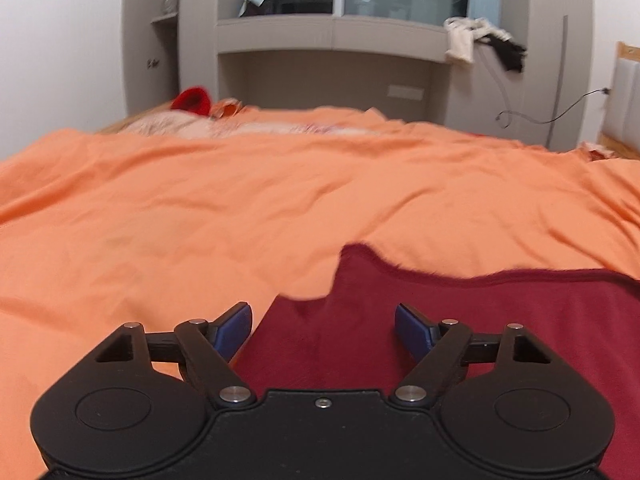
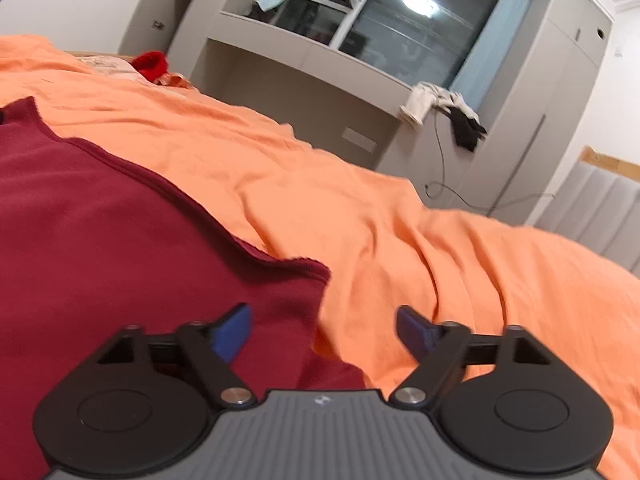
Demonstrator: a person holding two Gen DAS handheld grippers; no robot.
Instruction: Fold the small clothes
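A dark red garment lies spread flat on the orange bedsheet, toward the bed's near edge, ready for folding. The left gripper hangs over its left corner, the right gripper over its right corner; both gape wide, holding nothing.

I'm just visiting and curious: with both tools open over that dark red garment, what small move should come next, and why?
Probably lower the right tool onto the dark red garment and close on its near corner. Both it and the left tool are open, holding nothing, and the garment lies spread on the orange sheet, apparently not yet folded.
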